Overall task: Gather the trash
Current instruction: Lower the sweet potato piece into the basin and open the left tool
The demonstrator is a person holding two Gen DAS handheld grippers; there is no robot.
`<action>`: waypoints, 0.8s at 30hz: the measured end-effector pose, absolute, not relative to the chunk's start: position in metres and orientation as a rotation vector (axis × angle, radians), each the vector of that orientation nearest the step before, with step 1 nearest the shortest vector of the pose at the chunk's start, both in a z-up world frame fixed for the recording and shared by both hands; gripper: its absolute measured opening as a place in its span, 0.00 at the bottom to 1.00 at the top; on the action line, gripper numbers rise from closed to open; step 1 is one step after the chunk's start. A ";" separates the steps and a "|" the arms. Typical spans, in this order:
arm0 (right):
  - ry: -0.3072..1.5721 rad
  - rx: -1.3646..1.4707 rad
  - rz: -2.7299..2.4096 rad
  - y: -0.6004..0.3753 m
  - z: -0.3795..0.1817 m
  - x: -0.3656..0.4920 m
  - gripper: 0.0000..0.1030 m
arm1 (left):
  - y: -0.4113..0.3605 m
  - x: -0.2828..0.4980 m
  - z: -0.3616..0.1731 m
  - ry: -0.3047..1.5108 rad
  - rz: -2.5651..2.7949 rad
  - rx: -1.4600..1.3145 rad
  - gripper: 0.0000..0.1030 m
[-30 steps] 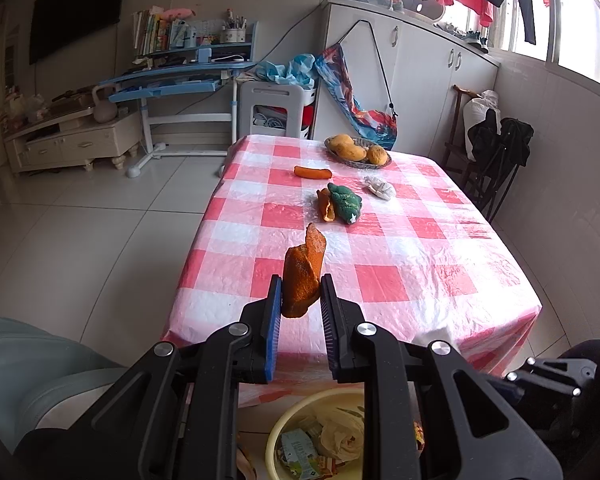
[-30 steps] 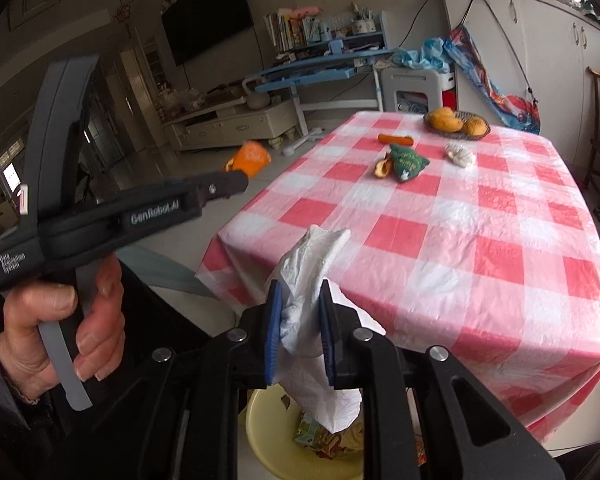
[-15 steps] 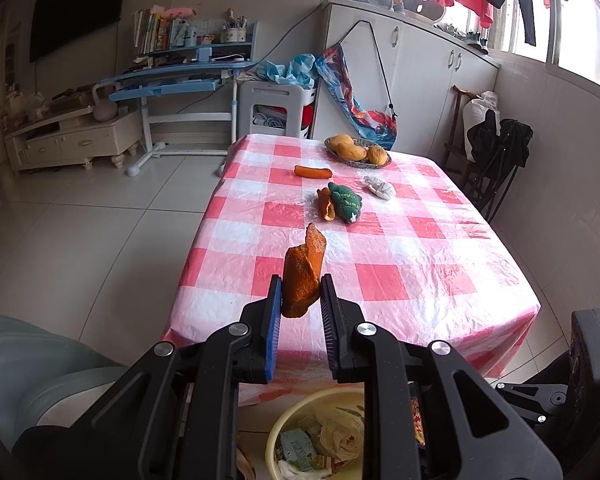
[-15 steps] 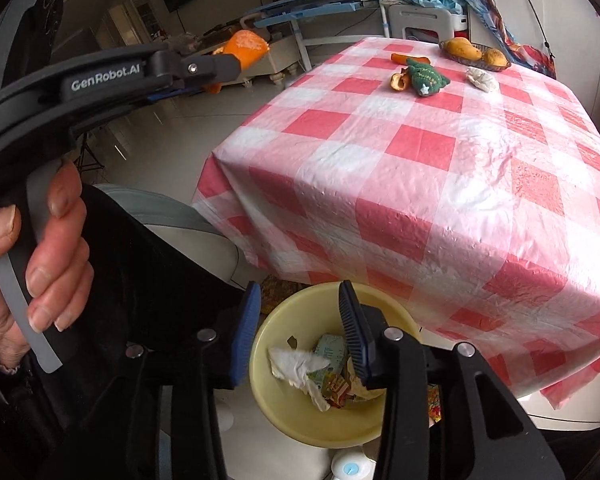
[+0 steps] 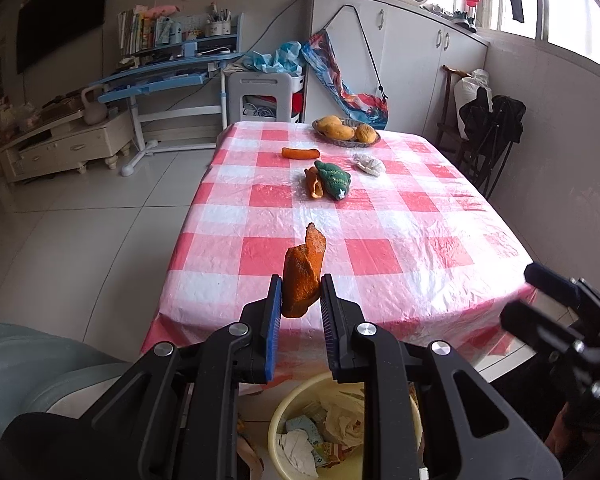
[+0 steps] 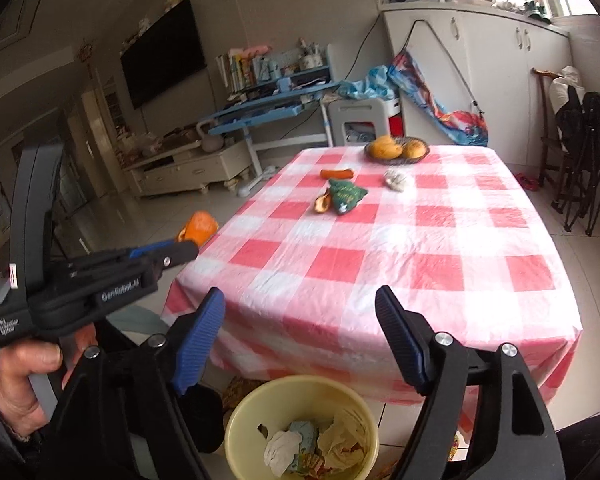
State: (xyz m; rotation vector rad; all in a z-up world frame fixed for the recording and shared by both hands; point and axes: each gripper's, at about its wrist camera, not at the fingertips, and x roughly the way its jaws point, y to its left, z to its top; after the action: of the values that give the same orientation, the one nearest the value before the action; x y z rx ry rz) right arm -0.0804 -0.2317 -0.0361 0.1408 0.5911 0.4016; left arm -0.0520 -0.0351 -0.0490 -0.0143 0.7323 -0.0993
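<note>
A: How is the orange peel (image 5: 302,276) expected to handle?

B: It is judged light, curled and fairly stiff. It is pinched at its lower end by the left gripper (image 5: 300,328), above the yellow bin (image 5: 278,420).

A: And the right gripper (image 6: 300,344)?

B: Its jaws are opening, with nothing between them; the bin (image 6: 236,424) is seen below.

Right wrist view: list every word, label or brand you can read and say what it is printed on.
"GenRobot.AI": on the side of the left hand-held gripper.
"Data Collection System", small and blurred, so only a likely reading: on that gripper's grip end, above the hand.
Book spines on the blue desk: too small to read.
Wrappers in the yellow bin: print too blurred to read.
</note>
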 end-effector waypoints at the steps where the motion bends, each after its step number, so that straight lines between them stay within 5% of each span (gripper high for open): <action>1: 0.576 0.152 0.386 -0.236 -0.034 -0.081 0.78 | -0.038 -0.053 -0.052 0.742 -0.106 -0.003 0.18; 13: 0.479 0.196 0.310 -0.256 -0.021 -0.084 0.82 | -0.091 -0.078 -0.107 0.956 -0.268 0.183 0.19; 18: 0.452 0.215 0.278 -0.264 -0.019 -0.085 0.85 | -0.099 -0.084 -0.106 0.945 -0.276 0.217 0.40; 24: 0.442 0.207 0.267 -0.264 -0.019 -0.085 0.86 | -0.093 -0.083 -0.102 0.931 -0.247 0.205 0.49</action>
State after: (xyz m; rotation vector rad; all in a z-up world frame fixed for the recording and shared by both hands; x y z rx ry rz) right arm -0.0849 -0.2642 -0.0190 0.2074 0.4421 0.2666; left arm -0.0827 -0.0934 -0.1022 0.2049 0.9311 -0.2467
